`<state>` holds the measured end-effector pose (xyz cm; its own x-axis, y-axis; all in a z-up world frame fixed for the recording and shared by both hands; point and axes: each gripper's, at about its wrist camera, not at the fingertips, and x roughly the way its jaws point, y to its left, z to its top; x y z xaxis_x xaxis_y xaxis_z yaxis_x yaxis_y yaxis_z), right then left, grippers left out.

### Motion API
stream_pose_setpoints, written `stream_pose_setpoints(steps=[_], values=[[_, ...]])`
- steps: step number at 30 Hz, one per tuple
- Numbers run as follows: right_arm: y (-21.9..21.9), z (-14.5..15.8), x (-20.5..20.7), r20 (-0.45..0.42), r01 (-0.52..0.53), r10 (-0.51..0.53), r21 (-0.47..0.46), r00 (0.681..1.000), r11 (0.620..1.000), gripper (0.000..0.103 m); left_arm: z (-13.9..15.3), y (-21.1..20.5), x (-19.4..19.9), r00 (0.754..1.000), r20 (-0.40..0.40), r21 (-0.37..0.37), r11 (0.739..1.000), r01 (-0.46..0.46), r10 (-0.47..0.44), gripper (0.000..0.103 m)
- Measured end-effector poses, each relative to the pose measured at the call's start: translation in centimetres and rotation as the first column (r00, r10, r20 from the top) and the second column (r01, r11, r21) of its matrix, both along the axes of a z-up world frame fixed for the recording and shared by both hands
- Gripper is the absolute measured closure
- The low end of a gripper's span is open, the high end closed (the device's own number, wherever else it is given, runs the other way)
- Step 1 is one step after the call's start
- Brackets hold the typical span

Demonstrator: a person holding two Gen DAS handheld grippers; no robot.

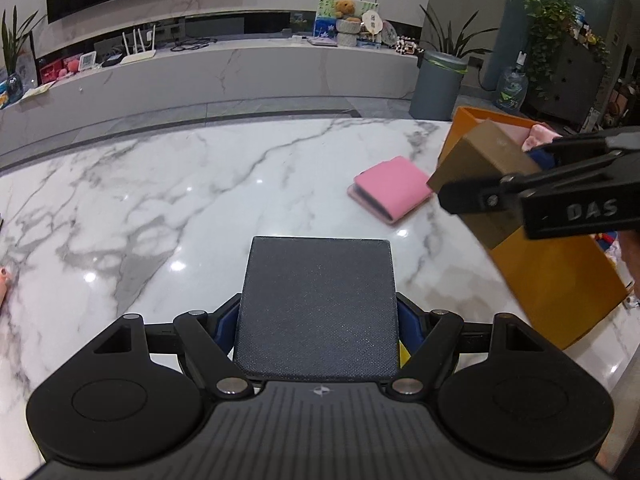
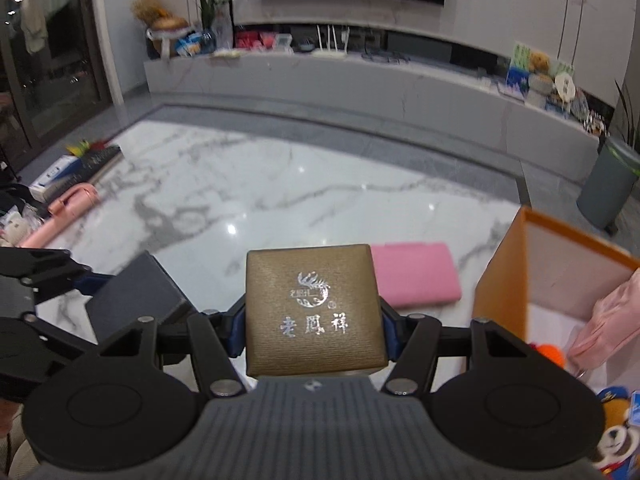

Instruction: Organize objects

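My left gripper point(image 1: 318, 326) is shut on a dark grey square box point(image 1: 318, 304) and holds it above the marble table point(image 1: 160, 208). My right gripper point(image 2: 314, 330) is shut on a gold-brown box point(image 2: 314, 308) with silver lettering. It also shows in the left wrist view point(image 1: 480, 164), held beside the orange box point(image 1: 556, 280). A pink folded case point(image 1: 390, 190) lies on the table next to the orange box; it also shows in the right wrist view point(image 2: 414, 276). The left gripper with the dark box point(image 2: 136, 296) is at the left.
The orange box point(image 2: 504, 280) stands open at the right and holds pink items point(image 2: 608, 320). A teddy bear toy point(image 2: 616, 436) sits at the lower right. A pink tube point(image 2: 68, 210), books and clutter lie at the table's left end. A grey bin point(image 1: 438, 84) stands beyond the table.
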<state>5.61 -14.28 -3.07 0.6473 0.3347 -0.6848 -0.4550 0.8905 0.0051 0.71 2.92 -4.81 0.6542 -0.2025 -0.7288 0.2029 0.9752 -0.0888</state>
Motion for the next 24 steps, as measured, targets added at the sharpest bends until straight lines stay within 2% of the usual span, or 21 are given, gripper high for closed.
stream_pose_setpoints(steps=[5, 9, 12, 16, 24], values=[[-2.2, 2.0, -1.0, 0.058, -0.019, 0.016, 0.054, 0.998, 0.998, 0.040, 0.8, -1.3, 0.0, 1.000, 0.019, 0.004, 1.000, 0.020, -0.020, 0.016], [-4.6, 2.7, -1.5, 0.094, 0.005, -0.017, 0.121, 0.995, 0.993, 0.040, 1.1, -2.6, -0.2, 0.998, 0.033, 0.012, 0.999, 0.044, -0.044, 0.016], [-6.9, 2.3, -1.4, 0.078, 0.039, -0.053, 0.169, 0.996, 0.985, 0.040, 1.4, -3.3, -0.1, 0.997, 0.044, 0.022, 0.998, 0.057, -0.058, 0.016], [-9.4, 2.0, -1.3, 0.074, 0.076, -0.092, 0.187, 0.993, 0.979, 0.040, 1.9, -4.4, 0.2, 0.996, 0.060, 0.031, 0.997, 0.066, -0.068, 0.016], [-13.0, 2.6, -1.3, 0.081, 0.097, -0.120, 0.244, 0.989, 0.965, 0.040, 2.8, -7.7, 0.5, 0.991, 0.060, 0.081, 0.991, 0.111, -0.116, 0.016]])
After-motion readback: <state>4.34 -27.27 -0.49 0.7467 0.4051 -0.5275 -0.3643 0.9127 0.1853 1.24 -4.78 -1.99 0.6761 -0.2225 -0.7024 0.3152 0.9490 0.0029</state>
